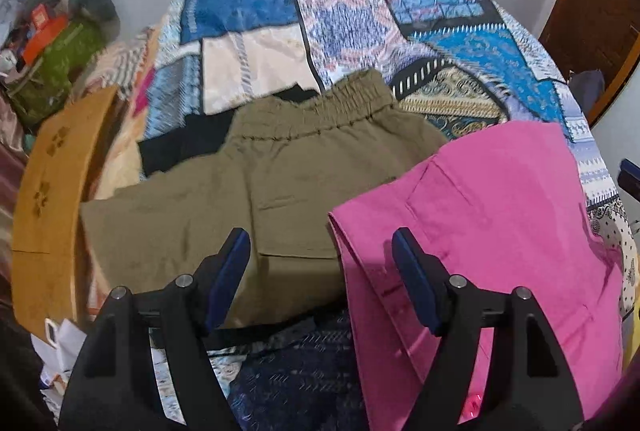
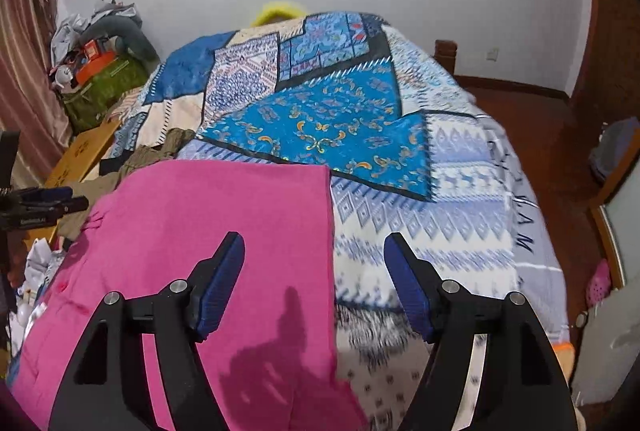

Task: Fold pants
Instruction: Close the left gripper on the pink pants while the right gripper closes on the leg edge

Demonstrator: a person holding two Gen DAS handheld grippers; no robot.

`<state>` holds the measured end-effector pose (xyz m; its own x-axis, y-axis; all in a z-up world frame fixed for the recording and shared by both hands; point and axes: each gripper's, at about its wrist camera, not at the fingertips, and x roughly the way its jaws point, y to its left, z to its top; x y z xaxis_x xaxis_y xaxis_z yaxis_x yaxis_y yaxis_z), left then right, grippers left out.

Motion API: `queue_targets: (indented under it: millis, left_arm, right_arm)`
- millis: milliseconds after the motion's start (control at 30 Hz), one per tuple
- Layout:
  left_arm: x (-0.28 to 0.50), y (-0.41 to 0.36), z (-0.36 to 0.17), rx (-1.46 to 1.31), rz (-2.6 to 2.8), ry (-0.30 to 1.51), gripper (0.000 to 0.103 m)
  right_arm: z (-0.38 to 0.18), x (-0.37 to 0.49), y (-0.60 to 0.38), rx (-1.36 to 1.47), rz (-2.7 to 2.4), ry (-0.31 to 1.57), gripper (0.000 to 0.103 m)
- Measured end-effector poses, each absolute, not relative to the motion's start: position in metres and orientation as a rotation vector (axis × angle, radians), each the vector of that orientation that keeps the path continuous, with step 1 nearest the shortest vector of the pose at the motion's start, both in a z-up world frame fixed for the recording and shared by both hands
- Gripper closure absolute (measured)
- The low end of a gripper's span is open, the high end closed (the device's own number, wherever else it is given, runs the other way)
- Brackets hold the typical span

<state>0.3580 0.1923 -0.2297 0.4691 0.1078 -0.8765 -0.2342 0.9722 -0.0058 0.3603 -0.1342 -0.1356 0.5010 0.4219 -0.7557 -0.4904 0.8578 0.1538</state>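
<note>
A bed (image 2: 460, 191) covered by a blue patchwork quilt (image 2: 320, 119) fills both views. On it, at the near edge, lie the pink pants (image 2: 208, 231), folded into a flat rectangle with a straight right edge. Just left of them, slightly under their edge, are olive pants (image 1: 248, 183) with an elastic waistband pointing away, resting partly on a black garment (image 1: 180, 147). A cardboard box (image 1: 52, 183) stands at the bed's left side. The left claw (image 1: 320, 251) hangs over the seam between the 2 pants, jaws spread, pinching nothing. The right claw (image 2: 314, 255) hangs over the pink pants' right edge, jaws likewise spread and empty.
</note>
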Motion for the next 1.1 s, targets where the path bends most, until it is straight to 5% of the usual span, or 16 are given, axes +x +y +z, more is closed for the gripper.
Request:
queue_targets:
  millis: [200,400,600,767,1100]
  left_arm:
    - [0.372,0.187,-0.260,-0.121,0.156,1.118,0.032]
    - [0.376,0.180,-0.266,-0.132,0.072,1.108,0.061]
    - [0.379,0.172,-0.266,-0.103,0.062,1.093,0.079]
    - [0.380,0.161,-0.266,-0.050,0.092,1.076,0.095]
    - [0.376,0.155,-0.232,0.022,0.176,1.024,0.101]
  right_arm:
    - [-0.159,0.397,-0.119,-0.100,0.580,0.935,0.034]
    - [-0.176,0.424,-0.107,-0.060,0.597,0.967,0.038]
    - [-0.188,0.431,-0.090,-0.057,0.617,0.980,0.054]
    - [-0.186,0.430,-0.088,-0.076,0.636,0.956,0.095]
    - [-0.150,0.425,-0.098,-0.045,0.624,0.872,0.100]
